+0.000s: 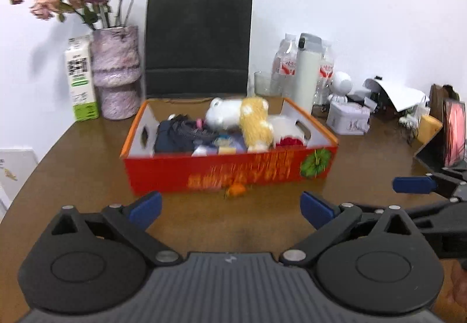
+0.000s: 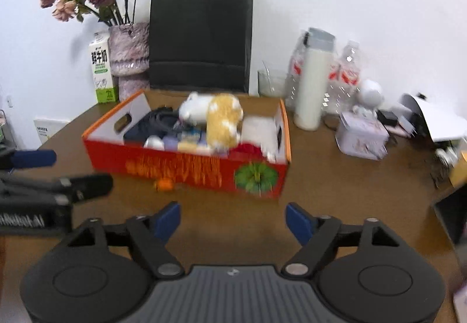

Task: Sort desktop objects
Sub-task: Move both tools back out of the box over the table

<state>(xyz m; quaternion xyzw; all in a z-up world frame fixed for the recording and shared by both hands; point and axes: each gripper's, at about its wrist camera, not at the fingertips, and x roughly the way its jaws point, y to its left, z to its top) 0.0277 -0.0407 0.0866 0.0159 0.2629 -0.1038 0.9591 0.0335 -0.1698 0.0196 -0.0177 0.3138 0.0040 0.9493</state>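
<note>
Both tongs hang over the bare front of the desk (image 1: 73,153), tilted down toward the box (image 1: 230,171). The left tongs (image 1: 230,207) stand wide apart with nothing between them; the right tongs (image 2: 233,220) are apart too, empty. The box sits mid-desk, its long side across both views, open top up, filled with a plush toy (image 1: 254,124), a dark pouch (image 1: 178,136) and smaller bits. A small orange thing (image 1: 236,190) lies on the desk just before the box's front wall
</note>
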